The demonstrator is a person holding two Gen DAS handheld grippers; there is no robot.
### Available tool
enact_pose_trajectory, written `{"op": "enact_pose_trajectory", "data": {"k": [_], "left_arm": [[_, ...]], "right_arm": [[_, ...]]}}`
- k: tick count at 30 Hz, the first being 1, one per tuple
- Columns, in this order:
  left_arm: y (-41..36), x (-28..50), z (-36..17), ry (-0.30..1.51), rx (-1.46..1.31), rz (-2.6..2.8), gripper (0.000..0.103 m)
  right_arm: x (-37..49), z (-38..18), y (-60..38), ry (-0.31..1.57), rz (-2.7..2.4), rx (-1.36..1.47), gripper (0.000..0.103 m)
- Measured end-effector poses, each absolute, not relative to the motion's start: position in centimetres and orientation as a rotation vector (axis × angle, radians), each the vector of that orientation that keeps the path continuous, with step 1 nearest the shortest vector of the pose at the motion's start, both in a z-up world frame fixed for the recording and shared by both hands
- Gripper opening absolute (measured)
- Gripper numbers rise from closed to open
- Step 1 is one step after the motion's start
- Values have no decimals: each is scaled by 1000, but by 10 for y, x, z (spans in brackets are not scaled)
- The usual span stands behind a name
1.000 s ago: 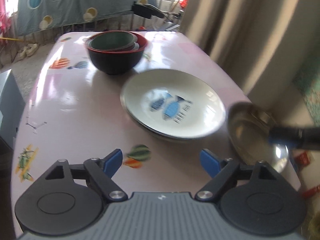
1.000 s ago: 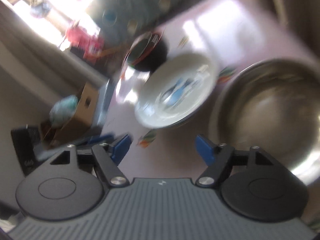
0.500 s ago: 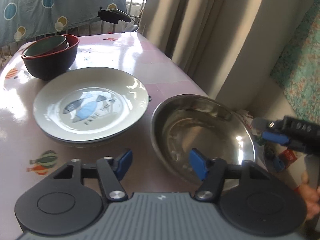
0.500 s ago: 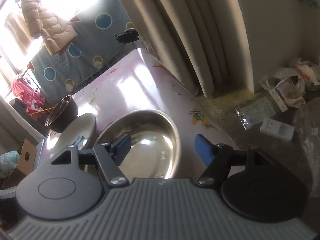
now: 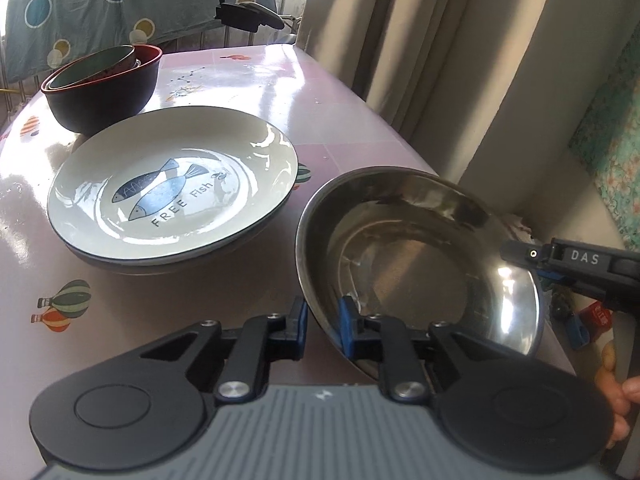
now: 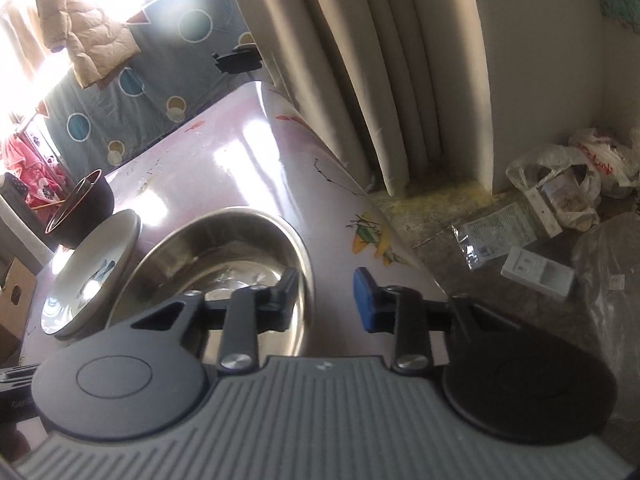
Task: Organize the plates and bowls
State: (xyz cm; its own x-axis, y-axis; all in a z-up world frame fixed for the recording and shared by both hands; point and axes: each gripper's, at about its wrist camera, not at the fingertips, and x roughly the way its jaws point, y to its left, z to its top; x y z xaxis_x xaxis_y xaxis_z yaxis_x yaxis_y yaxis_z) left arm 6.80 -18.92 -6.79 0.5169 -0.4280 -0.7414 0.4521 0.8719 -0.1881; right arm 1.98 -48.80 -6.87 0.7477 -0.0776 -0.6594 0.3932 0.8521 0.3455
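Observation:
A steel bowl (image 5: 420, 256) sits at the pink table's right edge. My left gripper (image 5: 323, 330) is shut on its near rim, one finger inside and one outside. My right gripper (image 6: 328, 300) is open and straddles the bowl's (image 6: 224, 256) right rim; its tip (image 5: 532, 258) shows at the right in the left wrist view. A white fish-print plate (image 5: 172, 188) lies on a stack of plates left of the bowl. A black bowl (image 5: 100, 92) with red rim holds smaller bowls behind the plates.
The table edge (image 5: 400, 136) runs close to beige curtains (image 5: 420, 40) on the right. Plastic bags and packets (image 6: 552, 208) lie on the floor. A cardboard box (image 6: 16, 292) stands left of the table.
My left gripper moved in and closed on the steel bowl's near rim. My right gripper moved in over the bowl's right rim, still open.

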Motion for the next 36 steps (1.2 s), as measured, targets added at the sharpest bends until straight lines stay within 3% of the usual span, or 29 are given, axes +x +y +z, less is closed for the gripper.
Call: {"op": "enact_pose_trajectory", "data": {"k": [8, 36], "left_arm": [[-192, 67, -69, 865, 41, -514, 16], [-154, 59, -15, 705, -17, -499, 16]], "right_arm": [[23, -70, -479, 671, -242, 468, 7], [8, 11, -439, 556, -250, 342, 7]]}}
